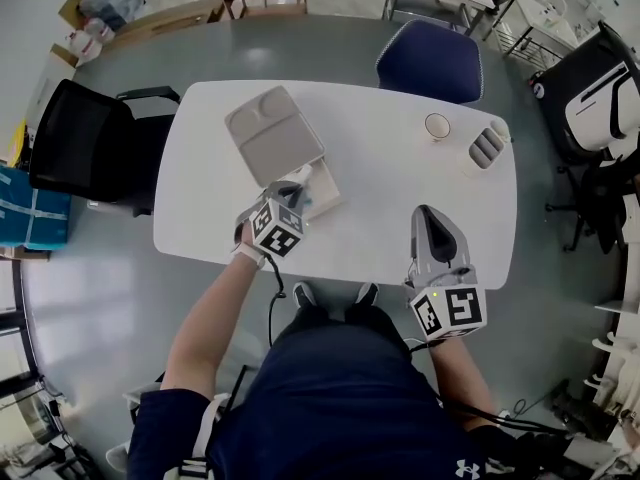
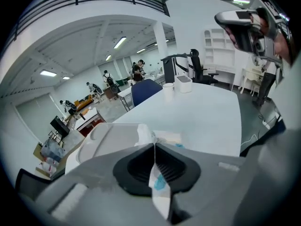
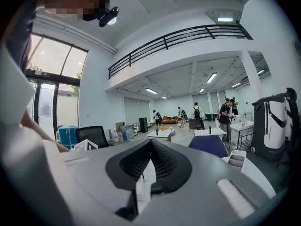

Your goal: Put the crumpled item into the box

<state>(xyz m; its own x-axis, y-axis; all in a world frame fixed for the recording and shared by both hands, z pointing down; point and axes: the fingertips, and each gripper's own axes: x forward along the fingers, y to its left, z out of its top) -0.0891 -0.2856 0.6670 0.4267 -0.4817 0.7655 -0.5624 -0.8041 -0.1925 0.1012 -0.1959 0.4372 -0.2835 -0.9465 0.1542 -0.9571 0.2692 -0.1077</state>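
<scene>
**Box** (image 1: 325, 186): sitting open on the white table (image 1: 400, 218). Its grey, moulded lid (image 1: 272, 133) is lying folded back on the side of the box away from the person.

**Crumpled item** (image 2: 159, 185): thin white material with a blue mark, being pinched flat between the left gripper's pads. One ruffled end is sticking out past the jaw tips, just at the box's near rim. The other end is trailing back toward the camera. Whether the item is touching the box cannot be made out.

**Left gripper** (image 1: 293, 194): hanging over the near edge of the box and pointing toward the lid. The fingers are clenching on the crumpled item, with the pads pressing it from both sides.

**Right gripper** (image 1: 428, 218): resting well to the right of the box, near the table edge closest to the person. It is pointing away from the person and is clear of the box. In the right gripper view its jaws (image 3: 150, 142) are meeting at the tips and gripping nothing.

**Cup** (image 1: 437, 126): standing upright, right of the box and farther from the person.

**White holder** (image 1: 487, 146): lying just beyond the cup, farther from the box.

**Blue chair** (image 1: 430, 60): standing beyond the box, at the far table edge.

**Black chair** (image 1: 80, 143): standing left of the box, off the table's end.
</scene>
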